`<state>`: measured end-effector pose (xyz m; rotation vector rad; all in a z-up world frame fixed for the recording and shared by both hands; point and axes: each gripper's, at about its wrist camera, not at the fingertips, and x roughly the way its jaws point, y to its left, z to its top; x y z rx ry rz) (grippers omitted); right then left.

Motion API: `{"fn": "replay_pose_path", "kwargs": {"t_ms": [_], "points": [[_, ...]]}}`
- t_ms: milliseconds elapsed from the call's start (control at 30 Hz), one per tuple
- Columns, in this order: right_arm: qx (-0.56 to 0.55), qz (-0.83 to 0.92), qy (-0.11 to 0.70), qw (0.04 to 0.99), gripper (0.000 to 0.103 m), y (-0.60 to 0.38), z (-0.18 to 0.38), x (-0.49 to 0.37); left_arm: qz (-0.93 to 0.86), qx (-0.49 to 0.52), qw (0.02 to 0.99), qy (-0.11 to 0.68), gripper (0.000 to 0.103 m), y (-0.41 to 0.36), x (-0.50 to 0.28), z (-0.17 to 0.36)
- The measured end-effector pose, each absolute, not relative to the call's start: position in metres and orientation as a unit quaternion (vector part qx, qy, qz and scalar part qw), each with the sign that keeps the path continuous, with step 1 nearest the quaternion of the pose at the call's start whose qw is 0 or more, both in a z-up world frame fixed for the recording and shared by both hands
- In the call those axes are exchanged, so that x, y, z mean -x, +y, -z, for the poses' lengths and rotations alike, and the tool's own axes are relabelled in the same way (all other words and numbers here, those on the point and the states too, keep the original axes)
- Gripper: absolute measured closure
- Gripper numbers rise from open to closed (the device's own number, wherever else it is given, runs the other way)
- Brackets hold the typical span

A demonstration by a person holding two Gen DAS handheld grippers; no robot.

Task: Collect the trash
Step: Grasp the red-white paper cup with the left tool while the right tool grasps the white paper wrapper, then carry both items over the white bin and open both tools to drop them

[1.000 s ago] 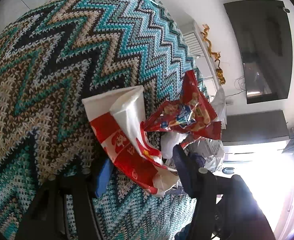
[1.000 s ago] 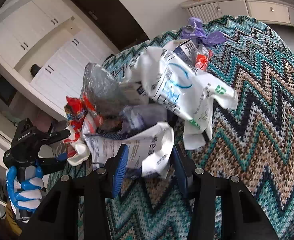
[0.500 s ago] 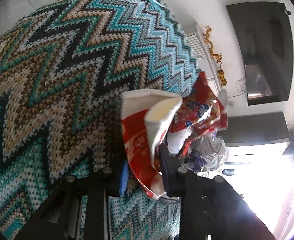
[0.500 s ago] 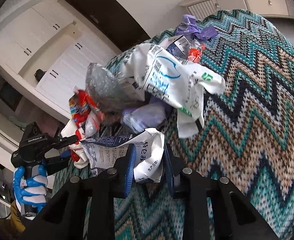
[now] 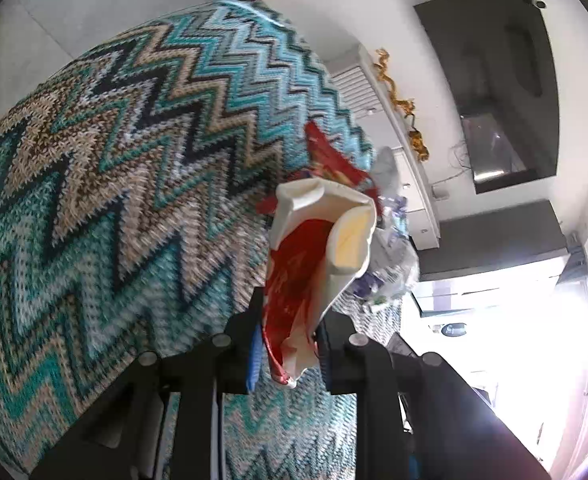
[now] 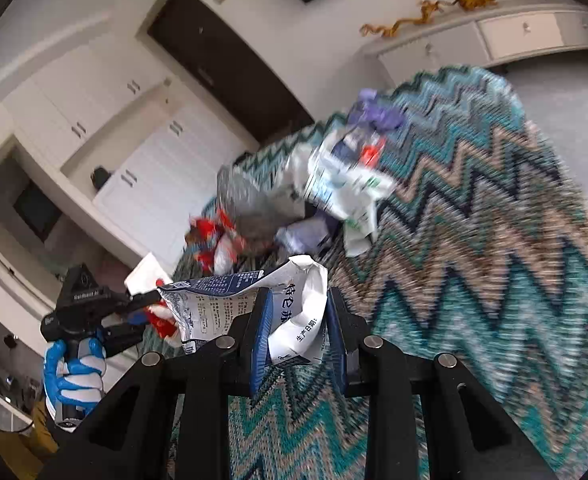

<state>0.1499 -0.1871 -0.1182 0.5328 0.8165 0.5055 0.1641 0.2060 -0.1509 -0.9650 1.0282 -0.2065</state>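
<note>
My left gripper (image 5: 287, 344) is shut on a red and white paper wrapper (image 5: 314, 256) and holds it above the zigzag knit cover (image 5: 113, 200). My right gripper (image 6: 298, 332) is shut on a white and blue printed package (image 6: 253, 296), lifted off the cover (image 6: 474, 280). A pile of trash stays on the cover: a white and blue bag (image 6: 342, 184), a grey plastic bag (image 6: 245, 200), red snack wrappers (image 6: 213, 240) and purple plastic (image 6: 378, 112). The left gripper with its wrapper also shows in the right wrist view (image 6: 141, 308).
White cabinets (image 6: 141, 168) and a dark doorway (image 6: 221, 60) stand behind the pile. A low white sideboard (image 6: 494, 36) with a gold ornament (image 6: 426, 12) runs along the wall. A dark wall screen (image 5: 494, 80) hangs above it.
Both grippers have closed on their pieces and lifted them up and away from the pile. The left wrapper has come off the cover; the pile looks farther off.
</note>
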Motion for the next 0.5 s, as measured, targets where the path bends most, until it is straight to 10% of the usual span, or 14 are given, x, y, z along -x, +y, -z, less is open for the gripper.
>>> {"fn": "replay_pose_path", "kwargs": {"t_ms": [500], "points": [[-0.317,-0.062,0.299,0.898,0.076,-0.365,0.112,-0.056,0.225,0.316,0.769,0.508,0.082,0.038,-0.197,0.091]]}}
